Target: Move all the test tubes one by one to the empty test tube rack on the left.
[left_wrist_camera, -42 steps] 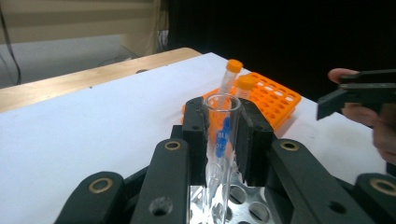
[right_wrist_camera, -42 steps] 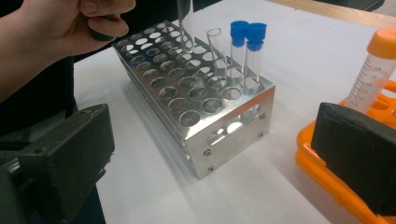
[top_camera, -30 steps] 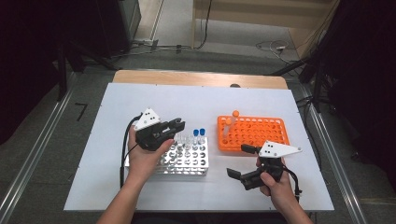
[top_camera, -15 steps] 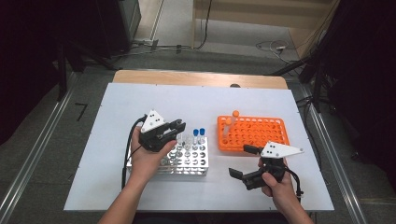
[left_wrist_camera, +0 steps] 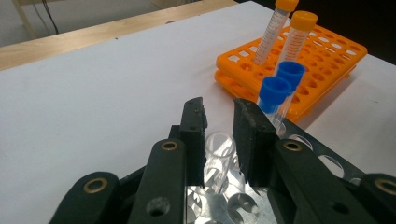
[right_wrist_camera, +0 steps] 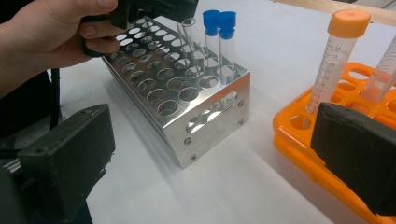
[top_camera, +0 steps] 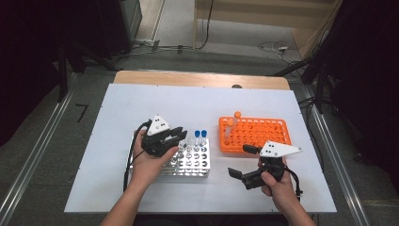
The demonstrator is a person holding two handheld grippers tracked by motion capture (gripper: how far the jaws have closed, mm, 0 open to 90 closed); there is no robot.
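The left hand-held gripper (left_wrist_camera: pixel 219 135) stood nearly shut around an upright, uncapped clear tube (left_wrist_camera: pixel 218 151) in the metal rack (top_camera: pixel 194 162), while the right hand-held gripper (top_camera: pixel 245 161) waited open, well apart.

Hidden or unclear items, as we log them:
- clear tube (left_wrist_camera: pixel 218 156): lower part lost behind the left gripper (left_wrist_camera: pixel 219 122) jaws in the left gripper view; we cannot tell whether the pads touch its wall
- metal rack (top_camera: pixel 192 161): left part covered by the left hand (top_camera: pixel 147 165) in the high view; near end cut by the bottom edge in the left gripper view
- orange-capped tubes (right_wrist_camera: pixel 337 58): second one cut by the right edge in the right gripper view, cap unseen; graduation print too small for us to read
- orange rack (right_wrist_camera: pixel 322 140): partly behind the right gripper (right_wrist_camera: pixel 210 161) jaw, cut at the right edge
- blue-capped tubes (top_camera: pixel 200 138): too small in the high view for us to judge contents
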